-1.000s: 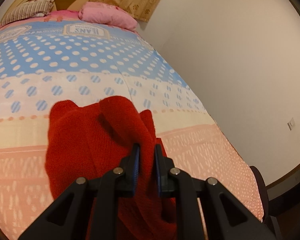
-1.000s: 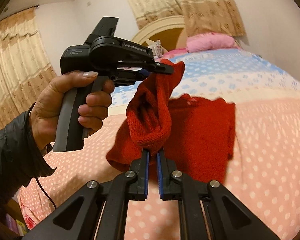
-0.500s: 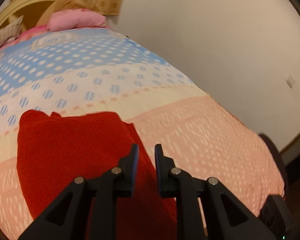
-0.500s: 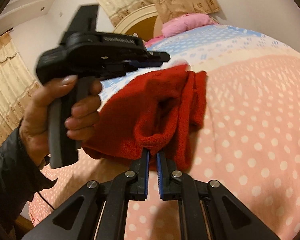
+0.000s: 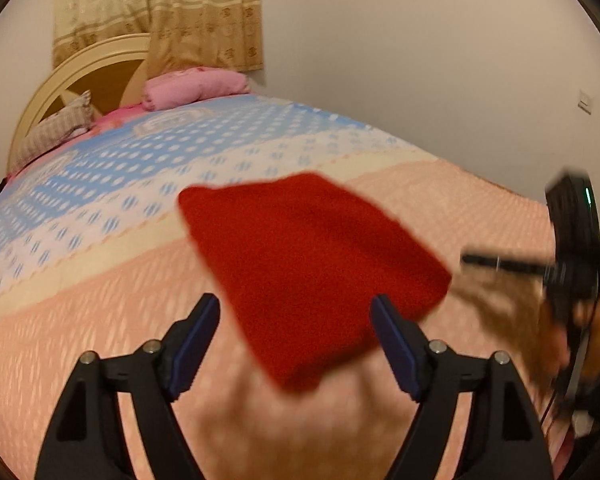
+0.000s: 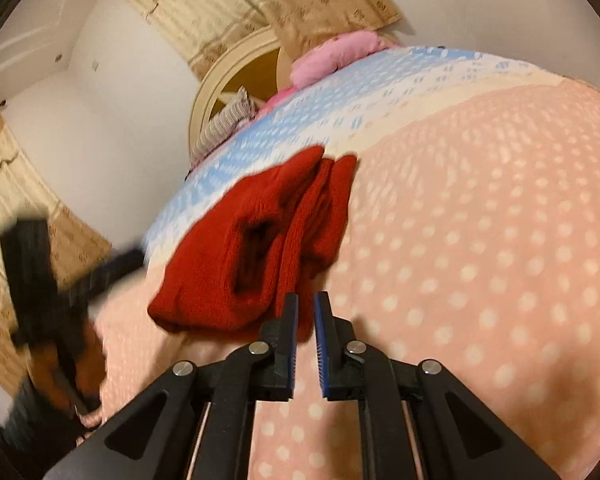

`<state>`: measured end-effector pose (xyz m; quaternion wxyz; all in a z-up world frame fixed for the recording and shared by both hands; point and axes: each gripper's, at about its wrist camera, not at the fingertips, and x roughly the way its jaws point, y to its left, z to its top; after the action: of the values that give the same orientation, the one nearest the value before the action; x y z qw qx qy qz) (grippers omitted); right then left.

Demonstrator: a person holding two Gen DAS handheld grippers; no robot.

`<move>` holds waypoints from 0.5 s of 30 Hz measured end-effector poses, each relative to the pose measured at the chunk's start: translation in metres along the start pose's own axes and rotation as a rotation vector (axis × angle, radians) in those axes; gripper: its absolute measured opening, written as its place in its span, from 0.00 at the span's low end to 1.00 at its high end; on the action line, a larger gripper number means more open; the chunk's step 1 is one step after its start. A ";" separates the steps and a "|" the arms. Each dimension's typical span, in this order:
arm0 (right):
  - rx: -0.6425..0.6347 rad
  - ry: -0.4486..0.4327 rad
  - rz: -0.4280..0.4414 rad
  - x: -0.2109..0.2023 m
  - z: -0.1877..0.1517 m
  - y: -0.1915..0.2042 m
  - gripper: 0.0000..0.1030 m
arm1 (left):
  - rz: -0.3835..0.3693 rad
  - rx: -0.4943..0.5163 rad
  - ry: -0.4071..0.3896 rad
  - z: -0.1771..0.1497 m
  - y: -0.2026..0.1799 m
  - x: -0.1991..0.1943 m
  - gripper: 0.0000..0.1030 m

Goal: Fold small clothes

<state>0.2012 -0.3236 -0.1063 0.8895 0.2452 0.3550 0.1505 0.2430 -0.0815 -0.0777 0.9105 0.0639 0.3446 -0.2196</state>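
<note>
Red knit [image 5: 312, 272] lies folded on the bedspread [image 5: 100, 320], mid-frame in the left wrist view, straddling the cream band where pink meets blue dots. In the right wrist view the knit [image 6: 260, 248] sits centre-left, layers stacked w/ a pocket-like gap open at the near end, so the fold looks loose, not pressed flat.

Left gripper [image 5: 296, 332] at bottom centre: jaws opening, already wide, nothing pinched; the knit shows betw. the fingers but beyond them, apart. Reads as a let-go after laying the layer down.

Right gripper [image 6: 306, 332] at bottom centre of its view: jaws opening, gap narrow so far, tips just at the knit's near edge. Can't see cloth betw. the pads, so prob. released too.

Each view catches the other gripper as a dark blur at frame edge, right gripper [image 5: 572, 264] at the right, left gripper [image 6: 48, 276] at the left.

Pink pillow [image 5: 196, 88] and headboard [image 5: 80, 80] sit upper left, curtain [image 5: 160, 12] above, well away.

Judgement: one fold done; next likely smoothing or a further fold.
</note>
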 end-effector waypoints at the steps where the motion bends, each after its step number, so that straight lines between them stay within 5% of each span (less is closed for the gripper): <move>1: -0.002 -0.005 -0.002 0.000 0.004 0.002 0.46 | 0.008 0.001 0.006 -0.007 0.002 -0.001 0.83; 2: 0.001 -0.015 0.000 -0.001 0.008 0.003 0.68 | 0.019 0.005 0.015 -0.014 0.002 -0.001 0.84; 3: 0.008 -0.037 0.010 -0.002 0.011 0.005 0.72 | 0.034 0.021 0.024 -0.020 0.000 0.001 0.84; 11: -0.088 -0.009 0.002 0.042 0.060 0.044 0.72 | 0.131 0.006 -0.011 -0.014 0.005 0.025 0.87; 15: -0.106 0.093 -0.029 0.087 0.079 0.050 0.67 | 0.144 -0.015 0.015 -0.021 0.012 0.040 0.93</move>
<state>0.3134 -0.2689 -0.0780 0.8858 0.1853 0.3912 0.1674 0.2624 -0.0792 -0.1199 0.9218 0.0831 0.3474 -0.1505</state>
